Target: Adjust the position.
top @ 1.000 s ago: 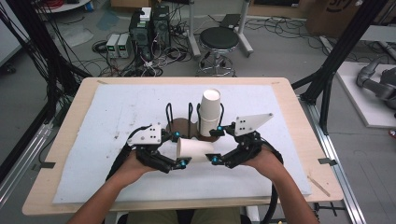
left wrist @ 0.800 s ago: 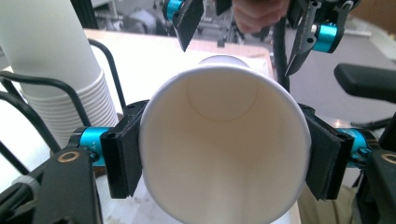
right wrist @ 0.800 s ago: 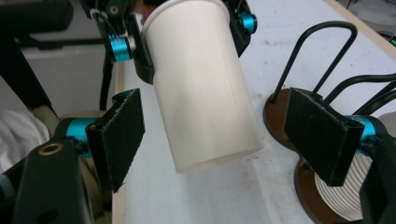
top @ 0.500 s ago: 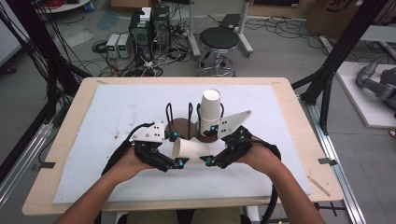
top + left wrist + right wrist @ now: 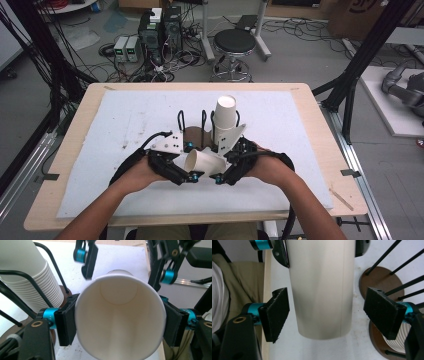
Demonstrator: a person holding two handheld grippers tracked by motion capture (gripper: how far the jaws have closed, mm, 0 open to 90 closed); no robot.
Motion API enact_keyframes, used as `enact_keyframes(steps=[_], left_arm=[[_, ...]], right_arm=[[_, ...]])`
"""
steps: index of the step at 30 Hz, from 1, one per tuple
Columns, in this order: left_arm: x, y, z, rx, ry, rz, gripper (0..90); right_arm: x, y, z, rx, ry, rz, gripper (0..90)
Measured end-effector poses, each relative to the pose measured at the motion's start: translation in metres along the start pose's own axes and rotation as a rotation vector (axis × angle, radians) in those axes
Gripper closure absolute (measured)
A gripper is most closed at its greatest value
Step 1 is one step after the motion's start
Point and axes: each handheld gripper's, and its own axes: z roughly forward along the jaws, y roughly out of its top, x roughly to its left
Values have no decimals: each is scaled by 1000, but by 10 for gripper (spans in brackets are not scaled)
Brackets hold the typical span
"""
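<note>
A white paper cup (image 5: 202,161) lies on its side just above the white mat, with my left gripper (image 5: 186,174) shut on it near the rim. In the left gripper view the cup's (image 5: 120,317) open mouth faces the camera, and both pads (image 5: 65,323) press on its wall. My right gripper (image 5: 226,170) stands open around the cup's bottom end. In the right gripper view its pads (image 5: 275,313) sit on either side of the cup (image 5: 322,290), with a gap on each side.
A tall stack of white cups (image 5: 225,117) stands in a black wire rack on a round brown base (image 5: 194,135), just behind the grippers. The stack (image 5: 27,272) rises close at the left of the left gripper view. The table's wooden front edge (image 5: 165,220) is near the forearms.
My right gripper has moved left toward the cup, and its jaws now straddle the cup's bottom end. The left gripper has stayed put with the cup in it.
</note>
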Motion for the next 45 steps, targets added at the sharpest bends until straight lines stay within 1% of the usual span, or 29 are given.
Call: enact_keyframes(steps=[1, 2, 5, 6, 7, 10, 11, 13, 16, 17, 20, 24, 26, 28, 30, 31, 32, 33, 34, 38, 39, 41, 42, 44, 45], left_arm=[[0, 1, 1, 9, -2, 4, 270], [0, 1, 2, 13, -5, 6, 270], [-1, 3, 5, 25, -11, 12, 270], [-1, 3, 6, 27, -12, 12, 270], [-1, 4, 6, 34, -13, 16, 270], [-2, 5, 8, 44, -19, 20, 269], [-3, 5, 10, 50, -18, 24, 269], [-3, 5, 11, 50, -18, 23, 270], [-4, 5, 13, 57, -17, 28, 270], [-4, 5, 14, 52, -14, 27, 269], [-4, 6, 14, 50, -10, 29, 267], [-5, 4, 14, 23, -12, 15, 247], [-4, 3, 14, -12, -21, -14, 221], [-3, 2, 13, -54, -19, -41, 164], [-3, 1, 10, -98, -11, -70, 164], [-2, 0, 7, -115, -4, -82, 164], [-2, -1, 5, -142, -3, -92, 164], [-1, -2, 2, -175, -2, -104, 163], [0, -3, -2, -206, 5, -116, 163], [5, -11, -18, -335, 44, -181, 162], [7, -14, -23, -361, 69, -196, 162], [10, -19, -29, -395, 100, -218, 161], [11, -22, -32, -417, 113, -229, 161], [11, -28, -37, -453, 137, -245, 161], [12, -31, -38, -460, 147, -245, 161]], right_arm=[[1, 1, 5, 23, 4, -9, 213], [1, 1, 5, 23, 4, -9, 213], [3, 3, 12, 53, 10, -29, 221], [3, 3, 12, 53, 10, -29, 221], [3, 4, 14, 68, 20, -40, 266], [4, 4, 16, 84, 18, -47, 280], [4, 4, 18, 95, 36, -56, 328], [5, 4, 19, 99, 37, -58, 332], [6, 4, 21, 121, 44, -50, 338], [7, 4, 23, 130, 40, -47, 341], [7, 3, 23, 127, 36, -41, 345], [7, 0, 24, 103, 41, -27, 345], [7, -1, 25, 89, 44, -14, 344], [6, -4, 25, 87, 43, -4, 344], [5, -8, 25, 70, 50, 17, 344], [2, -13, 24, 45, 47, 44, 344], [2, -13, 24, 45, 47, 44, 344], [0, -19, 23, 14, 47, 73, 344], [0, -19, 23, 14, 47, 73, 344], [-2, -33, 19, -38, 22, 125, 344], [-2, -37, 19, -55, 6, 138, 344], [-3, -50, 16, -97, -20, 172, 344], [-3, -50, 16, -97, -20, 172, 344], [-3, -58, 15, -125, -40, 196, 344], [-2, -67, 13, -160, -55, 221, 344]])
